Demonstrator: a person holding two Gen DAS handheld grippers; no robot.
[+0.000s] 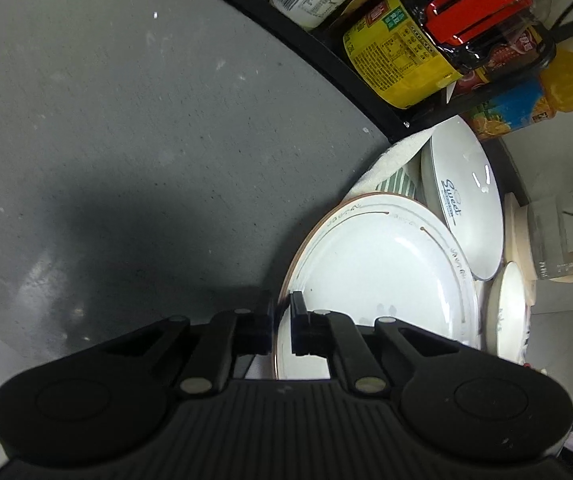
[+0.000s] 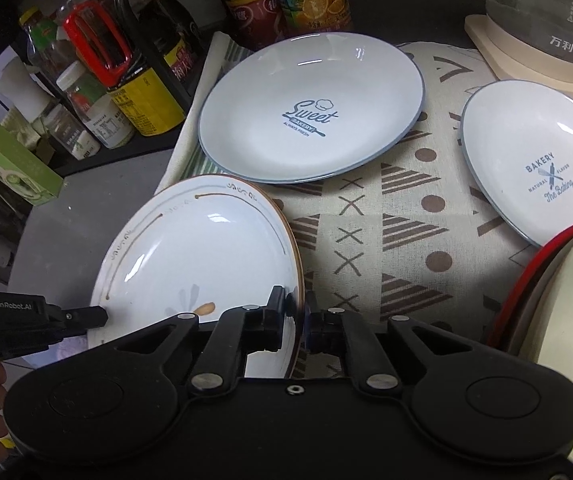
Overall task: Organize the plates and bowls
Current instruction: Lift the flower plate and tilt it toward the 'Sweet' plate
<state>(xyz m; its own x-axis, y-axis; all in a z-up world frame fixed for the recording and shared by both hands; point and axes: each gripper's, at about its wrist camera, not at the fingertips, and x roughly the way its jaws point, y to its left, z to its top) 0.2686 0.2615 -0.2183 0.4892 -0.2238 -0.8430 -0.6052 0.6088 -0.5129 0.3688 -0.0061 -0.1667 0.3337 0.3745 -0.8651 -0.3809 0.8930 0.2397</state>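
Note:
A white brown-rimmed plate [image 2: 198, 248] is held by both grippers. My right gripper [image 2: 296, 320] is shut on its near right rim. My left gripper [image 1: 282, 320] is shut on its left rim and shows at the left of the right wrist view [image 2: 86, 317]. The same plate fills the lower right of the left wrist view [image 1: 378, 272]. A "Sweet Bakery" plate [image 2: 310, 108] lies behind it on the patterned cloth [image 2: 406, 240], also seen from the left wrist [image 1: 462, 200]. A smaller "Bakery" plate [image 2: 538, 160] lies at the right. A cream bowl with a red rim [image 2: 566, 320] stands at the near right.
A black rack with sauce bottles and jars [image 2: 126, 80] stands at the back left, also seen in the left wrist view [image 1: 426, 40]. A glass kettle on a cream base [image 2: 546, 20] stands at the back right. A grey counter [image 1: 126, 120] lies to the left.

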